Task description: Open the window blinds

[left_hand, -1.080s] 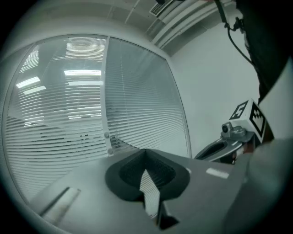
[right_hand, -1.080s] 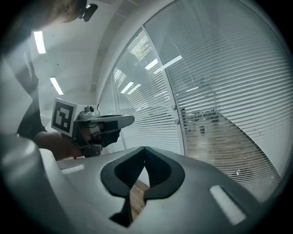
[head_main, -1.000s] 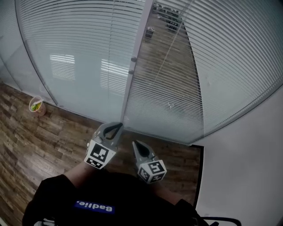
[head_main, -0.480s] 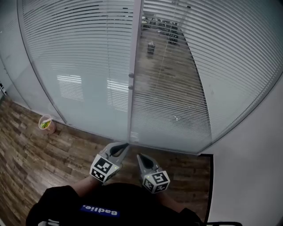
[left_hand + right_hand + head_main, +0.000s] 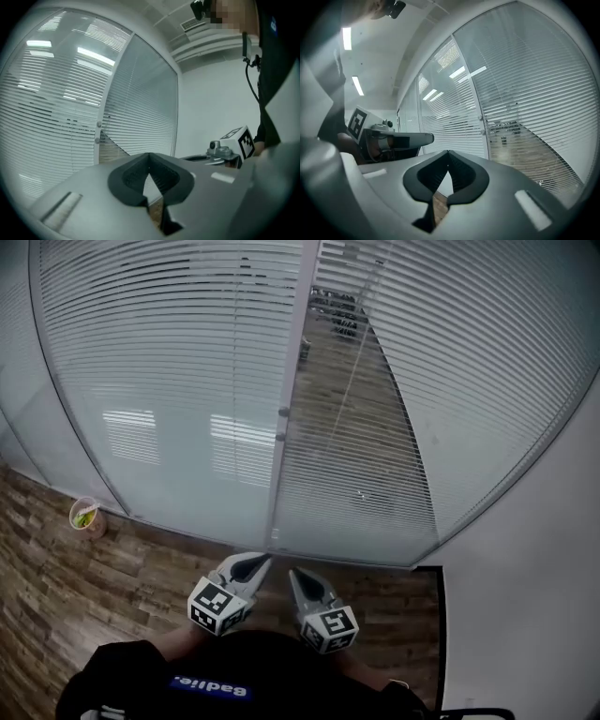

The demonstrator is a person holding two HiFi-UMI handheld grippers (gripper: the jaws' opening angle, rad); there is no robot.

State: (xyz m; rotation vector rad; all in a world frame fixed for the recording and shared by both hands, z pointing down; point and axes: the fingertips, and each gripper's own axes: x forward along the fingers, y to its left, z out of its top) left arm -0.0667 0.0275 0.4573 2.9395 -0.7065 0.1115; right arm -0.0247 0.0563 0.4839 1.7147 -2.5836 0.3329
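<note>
Far left, on the wood floor (image 5: 56,587): a small cup (image 5: 85,517) at the foot of the glass. The window blinds (image 5: 169,381) hang lowered across both panes either side of the upright frame post (image 5: 291,399), slats roughly level, ahead of both tools and touched by neither. Left gripper (image 5: 258,562) has its jaws clenched together on nothing, as does the right gripper (image 5: 295,575) just beside it; a white wall (image 5: 525,596) stands at far right.
</note>
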